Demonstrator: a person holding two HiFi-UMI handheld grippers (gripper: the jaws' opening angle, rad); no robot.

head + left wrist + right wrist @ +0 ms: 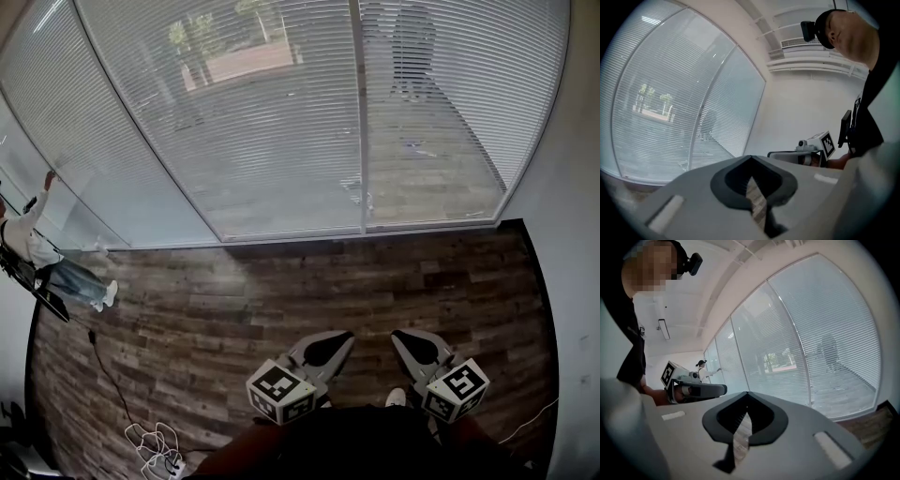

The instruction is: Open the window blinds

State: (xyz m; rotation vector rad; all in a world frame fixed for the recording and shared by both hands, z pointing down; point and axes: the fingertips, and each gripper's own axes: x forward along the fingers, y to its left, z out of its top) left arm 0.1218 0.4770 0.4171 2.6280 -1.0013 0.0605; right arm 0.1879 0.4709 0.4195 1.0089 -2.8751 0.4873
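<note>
1. Blinds [281, 122] hang full length over the curved window, down to where the glass meets the floor [328, 281]. The slats are tilted just enough that paving and trees outside show through as stripes. I judge that none of the task is done yet.
2. Left claw [347, 337] and right claw [397, 336] sit low and close to the person's body, side by side. They point toward the blinds but are well apart from them. Each is closed tip to tip with nothing held. In both gripper views only a sliver of floor shows through the slot behind the meeting tips.
3. Everything is left to do: close the distance to the window, find whatever works the blinds, take hold of it and raise them or turn the slats.
4. No cord, wand or chain can be picked out in any view, so I cannot tell on which side of the mullion [359, 122] the control hangs. The head view cuts off the top rail.
5. A dark upright shape [412, 47] high on the right pane may be a reflection or someone outside. I cannot tell which.
6. At the left edge a second person [37, 248] reaches toward a neighbouring pane and is partly cut off. A cable [112, 375] trails across the floor to a tangle at the lower left.
</note>
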